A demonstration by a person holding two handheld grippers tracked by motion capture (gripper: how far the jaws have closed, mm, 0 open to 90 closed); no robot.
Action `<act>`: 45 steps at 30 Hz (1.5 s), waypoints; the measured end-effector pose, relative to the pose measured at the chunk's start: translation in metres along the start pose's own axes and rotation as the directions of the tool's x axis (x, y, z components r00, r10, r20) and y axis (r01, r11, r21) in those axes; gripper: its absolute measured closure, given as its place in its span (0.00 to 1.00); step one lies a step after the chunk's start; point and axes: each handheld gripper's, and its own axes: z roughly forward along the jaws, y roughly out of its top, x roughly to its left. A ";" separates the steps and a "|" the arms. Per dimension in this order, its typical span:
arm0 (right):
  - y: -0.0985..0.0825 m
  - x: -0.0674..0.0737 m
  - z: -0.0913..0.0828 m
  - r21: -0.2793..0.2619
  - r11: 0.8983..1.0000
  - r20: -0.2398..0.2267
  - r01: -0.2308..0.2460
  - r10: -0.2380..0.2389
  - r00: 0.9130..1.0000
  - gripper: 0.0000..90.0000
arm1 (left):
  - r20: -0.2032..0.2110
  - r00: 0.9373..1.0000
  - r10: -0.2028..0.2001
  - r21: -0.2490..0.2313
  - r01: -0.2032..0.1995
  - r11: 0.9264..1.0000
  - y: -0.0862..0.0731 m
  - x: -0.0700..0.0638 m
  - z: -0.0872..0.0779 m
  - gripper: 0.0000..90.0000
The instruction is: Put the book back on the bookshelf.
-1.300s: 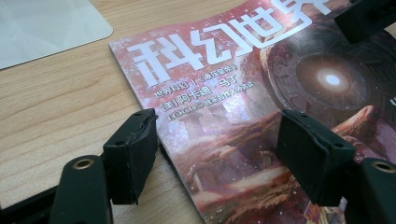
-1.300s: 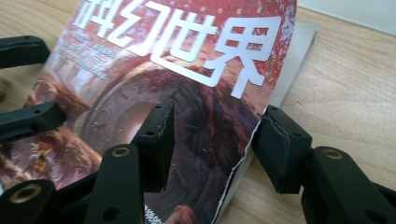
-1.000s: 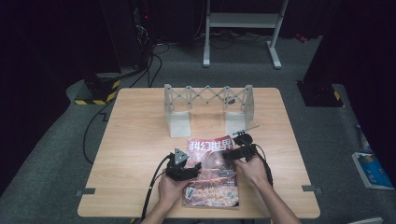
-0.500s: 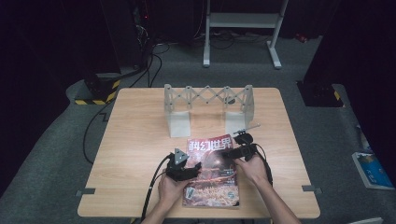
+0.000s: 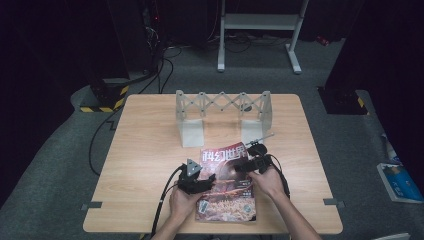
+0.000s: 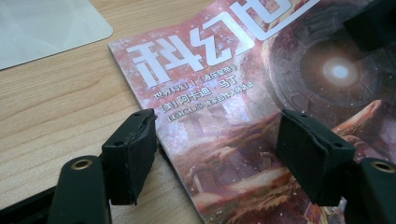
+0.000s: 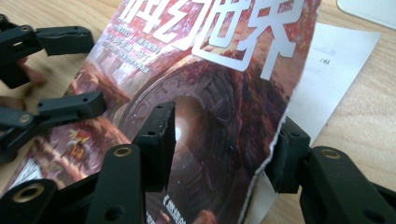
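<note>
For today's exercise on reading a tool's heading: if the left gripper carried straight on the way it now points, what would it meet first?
Probably the magazine: the left gripper straddles its spine edge, jaws open, cover directly ahead. Beyond lies the right gripper, though depth is hard to judge.

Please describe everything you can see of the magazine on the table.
The magazine lies at the near edge of the wooden table, between the two hands. Its glossy cover is reddish, with large white Chinese title characters and a round glowing ring in the picture. In the right gripper view, the right gripper has its jaws around the free edge of the cover, which is lifted, so a white page shows beneath. The left gripper straddles the spine edge, jaws apart.
</note>
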 end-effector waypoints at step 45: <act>0.009 0.014 0.002 -0.023 0.983 -0.016 0.183 -0.184 0.983 0.97 | 0.073 0.997 0.029 0.054 -0.033 0.998 0.005 0.008 -0.002 0.25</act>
